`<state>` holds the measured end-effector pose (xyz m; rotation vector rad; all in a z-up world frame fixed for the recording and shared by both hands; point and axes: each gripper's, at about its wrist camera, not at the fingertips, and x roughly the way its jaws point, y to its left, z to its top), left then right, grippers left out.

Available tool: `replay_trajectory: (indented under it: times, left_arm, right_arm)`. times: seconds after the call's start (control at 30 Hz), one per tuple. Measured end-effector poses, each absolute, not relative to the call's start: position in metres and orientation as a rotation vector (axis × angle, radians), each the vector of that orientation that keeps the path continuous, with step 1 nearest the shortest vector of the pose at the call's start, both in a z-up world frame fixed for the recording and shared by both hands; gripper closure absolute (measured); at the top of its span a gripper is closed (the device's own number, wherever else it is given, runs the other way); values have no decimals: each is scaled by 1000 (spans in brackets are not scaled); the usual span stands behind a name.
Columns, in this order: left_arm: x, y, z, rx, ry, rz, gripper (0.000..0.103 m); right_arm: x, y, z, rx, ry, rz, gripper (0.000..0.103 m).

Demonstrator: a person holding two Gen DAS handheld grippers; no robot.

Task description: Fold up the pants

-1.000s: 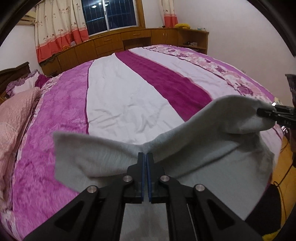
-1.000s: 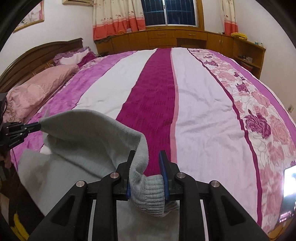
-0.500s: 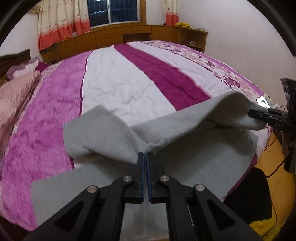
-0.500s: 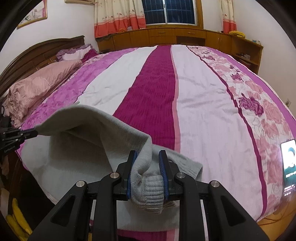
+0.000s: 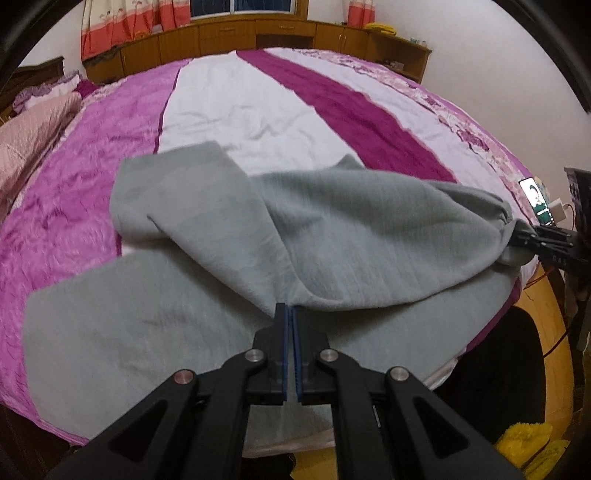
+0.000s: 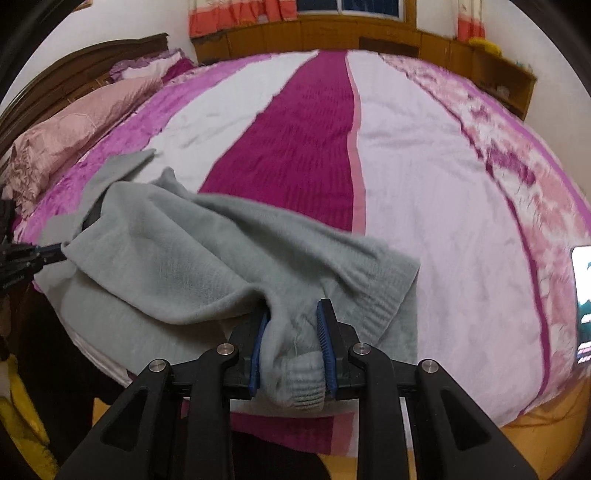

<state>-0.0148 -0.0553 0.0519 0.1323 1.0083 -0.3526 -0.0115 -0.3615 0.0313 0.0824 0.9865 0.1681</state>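
— At bed foot, six o'clock: grey pants, half doubled over.
— Grippers?
— Left gripper pinched on fabric; right gripper clamping the waistband. Lower both evenly, edges matched.

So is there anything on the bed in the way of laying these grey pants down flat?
Nothing visible. Both the left gripper and the right gripper grip the grey pants, and the striped bedspread beyond them lies bare.

A striped bedspread, pink pillow, wooden cabinets, and lit phone.
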Motion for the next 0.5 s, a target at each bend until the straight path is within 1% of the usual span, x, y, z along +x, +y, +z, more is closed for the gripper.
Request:
replay_trajectory:
  times: [0.1, 0.27, 0.33, 0.4, 0.5]
  left_arm:
    - [-15, -51, 43, 109, 1039, -345, 100]
    - [-18, -43, 39, 50, 1072, -326, 100]
    - [-21, -40, 42, 31, 1067, -324, 95]
    - [-25, -39, 47, 28, 1057, -320, 85]
    - [-31, -39, 55, 38, 1029, -316, 81]
  right_arm:
    - [-13, -368, 24, 143, 1007, 165, 84]
    - [-17, -379, 26, 250, 1021, 163, 77]
    - [-22, -383, 28, 290, 1018, 157, 75]
    - [-27, -385, 31, 314, 1012, 147, 70]
    - [-36, -385, 38, 332, 1000, 135, 68]
